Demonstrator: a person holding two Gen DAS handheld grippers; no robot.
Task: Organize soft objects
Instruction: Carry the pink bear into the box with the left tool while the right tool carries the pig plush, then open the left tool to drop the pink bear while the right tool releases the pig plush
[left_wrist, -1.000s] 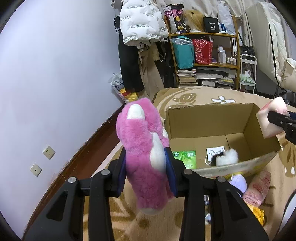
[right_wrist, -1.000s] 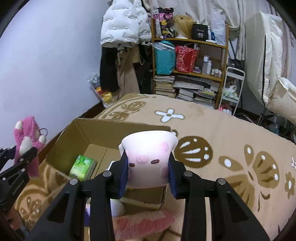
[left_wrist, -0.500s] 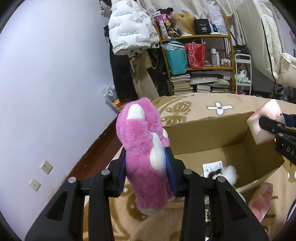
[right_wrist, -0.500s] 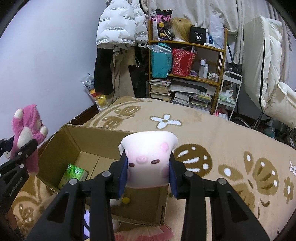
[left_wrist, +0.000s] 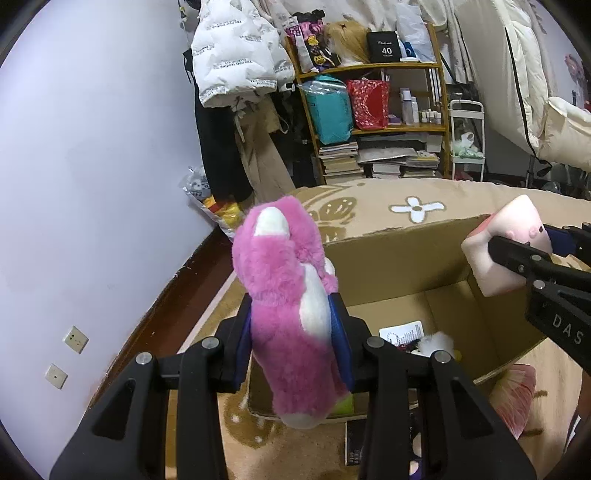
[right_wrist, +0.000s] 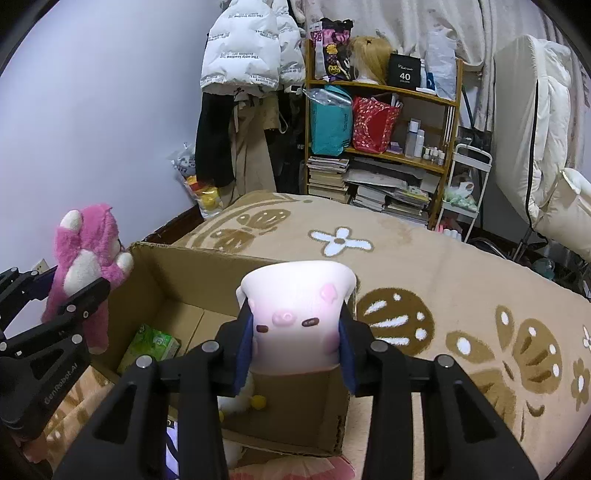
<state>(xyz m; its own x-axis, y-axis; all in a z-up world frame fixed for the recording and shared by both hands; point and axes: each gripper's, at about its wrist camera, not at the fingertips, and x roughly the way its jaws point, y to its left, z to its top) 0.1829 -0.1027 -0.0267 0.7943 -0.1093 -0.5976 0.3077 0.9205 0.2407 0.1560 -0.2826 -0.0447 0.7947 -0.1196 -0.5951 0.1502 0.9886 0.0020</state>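
- Plush fur on the pink stuffed toy (left_wrist: 291, 314) looks light and very squashy; I judge it will give under pressure without harm, so a hold across its thick middle suits it best.
- Left gripper (left_wrist: 293, 332) is clenched on that middle, blue pads sunk into the fur, with the toy upright above the near left corner of the cardboard box (left_wrist: 399, 258).
- Pale squishy pig toy (right_wrist: 295, 317) seems light, smooth and springy; its flared top bulges above the pads, which suggests it deforms easily and may slip if squeezed less.
- Right gripper (right_wrist: 295, 343) is closed on the pig's lower sides, face toward the camera, holding it above the near right part of the box.
- Box lies open on the patterned blanket (right_wrist: 443, 266); inside are a green tissue pack (right_wrist: 149, 345) at the left and a small white fluffy toy (left_wrist: 436, 341) nearer the middle.
- Neither held toy touches the box, as far as I can tell.
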